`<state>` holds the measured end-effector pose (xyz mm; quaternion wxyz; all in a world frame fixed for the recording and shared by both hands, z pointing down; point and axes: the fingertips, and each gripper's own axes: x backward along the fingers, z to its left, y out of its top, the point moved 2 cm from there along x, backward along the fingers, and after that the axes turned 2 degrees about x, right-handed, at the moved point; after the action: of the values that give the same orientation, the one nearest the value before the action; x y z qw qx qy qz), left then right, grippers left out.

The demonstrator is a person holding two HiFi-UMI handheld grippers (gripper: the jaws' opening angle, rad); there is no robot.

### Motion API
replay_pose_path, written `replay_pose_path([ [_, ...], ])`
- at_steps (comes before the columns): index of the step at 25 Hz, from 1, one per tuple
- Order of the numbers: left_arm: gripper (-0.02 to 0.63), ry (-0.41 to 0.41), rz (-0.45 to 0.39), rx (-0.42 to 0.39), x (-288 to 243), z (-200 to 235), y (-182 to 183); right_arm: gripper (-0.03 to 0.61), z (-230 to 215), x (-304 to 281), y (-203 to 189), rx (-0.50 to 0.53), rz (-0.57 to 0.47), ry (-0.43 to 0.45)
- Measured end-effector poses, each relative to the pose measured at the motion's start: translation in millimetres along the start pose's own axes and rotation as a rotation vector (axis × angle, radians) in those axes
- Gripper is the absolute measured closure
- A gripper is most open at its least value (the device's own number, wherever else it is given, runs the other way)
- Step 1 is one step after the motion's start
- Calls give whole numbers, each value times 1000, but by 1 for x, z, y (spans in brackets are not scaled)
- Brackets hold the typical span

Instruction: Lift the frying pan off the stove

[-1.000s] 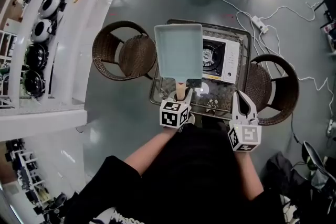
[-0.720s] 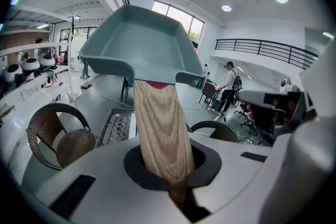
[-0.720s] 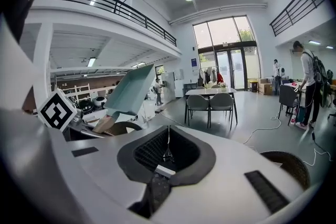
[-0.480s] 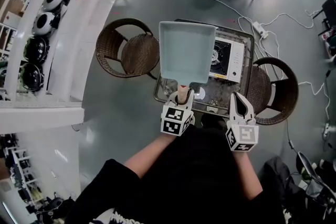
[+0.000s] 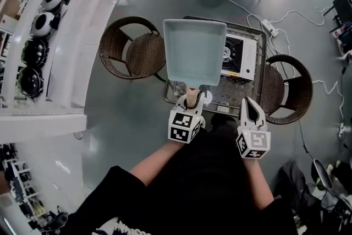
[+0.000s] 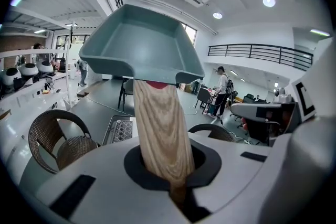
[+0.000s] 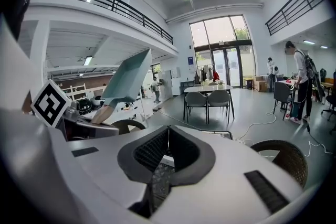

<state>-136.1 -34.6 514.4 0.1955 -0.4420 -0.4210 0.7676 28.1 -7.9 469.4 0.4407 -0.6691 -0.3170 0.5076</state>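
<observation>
The frying pan (image 5: 195, 52) is square and pale teal, with a wooden handle (image 5: 191, 97). My left gripper (image 5: 191, 103) is shut on that handle and holds the pan in the air, level, above the table and left of the stove (image 5: 237, 58). In the left gripper view the pan (image 6: 142, 44) tilts up ahead, and the handle (image 6: 160, 128) runs down into the left gripper (image 6: 170, 170). My right gripper (image 5: 251, 106) hangs over the table's near right edge, shut and empty. Its own view shows the right gripper (image 7: 167, 157) with jaws together and the pan (image 7: 128, 78) to its left.
The white single-burner stove stands on a small mesh-topped table (image 5: 175, 93). A wicker chair (image 5: 129, 49) sits left of it and another wicker chair (image 5: 286, 88) to the right. A power strip with cable (image 5: 269, 27) lies on the floor beyond. Shelves with helmets (image 5: 44, 14) run along the left.
The pan has risen in the left gripper and looks larger, now covering more of the stove's left side. The right gripper has stayed about where it was.
</observation>
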Motion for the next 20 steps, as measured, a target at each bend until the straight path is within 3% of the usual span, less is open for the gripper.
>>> replay_pose_path([
  [20, 596, 17, -20, -36, 19, 6, -2, 548, 22, -1, -4, 48, -2, 10],
])
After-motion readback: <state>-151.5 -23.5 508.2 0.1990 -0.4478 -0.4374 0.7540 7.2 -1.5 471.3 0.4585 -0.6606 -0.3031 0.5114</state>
